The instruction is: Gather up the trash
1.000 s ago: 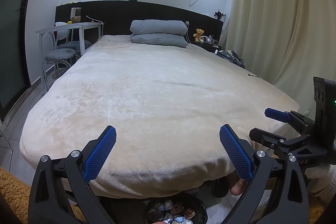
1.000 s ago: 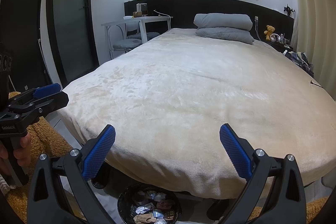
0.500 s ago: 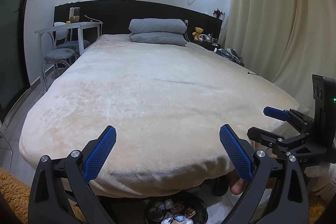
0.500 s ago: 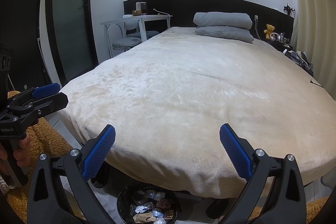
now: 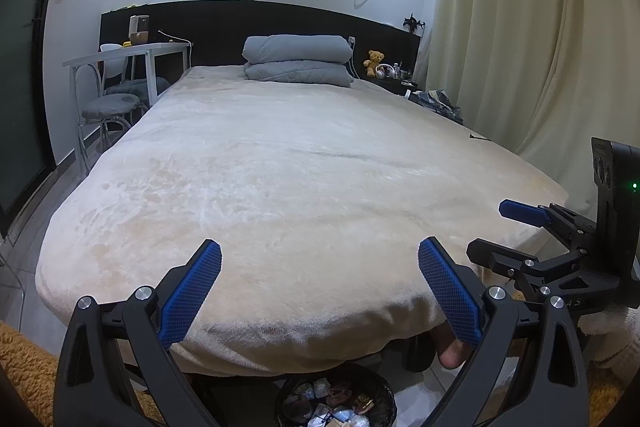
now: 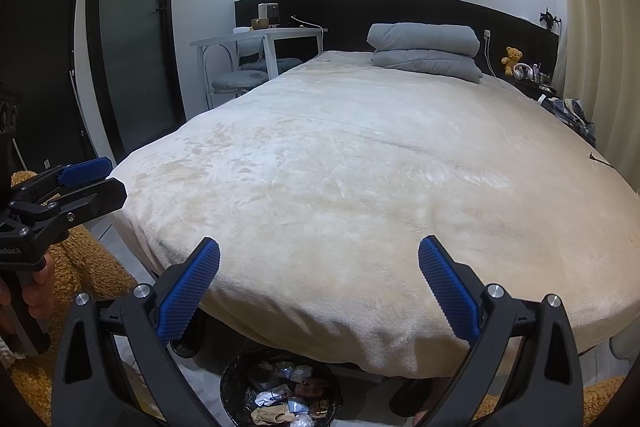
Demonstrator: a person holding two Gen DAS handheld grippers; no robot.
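Both tools are up at the foot of the bed [image 5: 304, 179] and I'm carrying nothing: my left gripper [image 5: 320, 287] has its jaws spread wide with only blanket showing between them, and my right gripper [image 6: 319, 285] is spread just the same. The trash I can see sits in the black bin [image 6: 234, 379] on the floor, tucked just under the bed's near edge, with crumpled wrappers [image 6: 280, 399] piled inside. The risk from here, as I judge it, is dipping toward that bin and snagging a blue pad on the overhanging blanket, or knocking the bin's rim and tipping it. My two tools are also near each other, so a careless swing could clash them. The bin is cut off by the bottom of both views and half covered by my own jaws, so I can't tell how full it is. Whether loose trash remains on the floor I can't see. The clutter on the far nightstand [image 5: 394, 77] is too small to make out.
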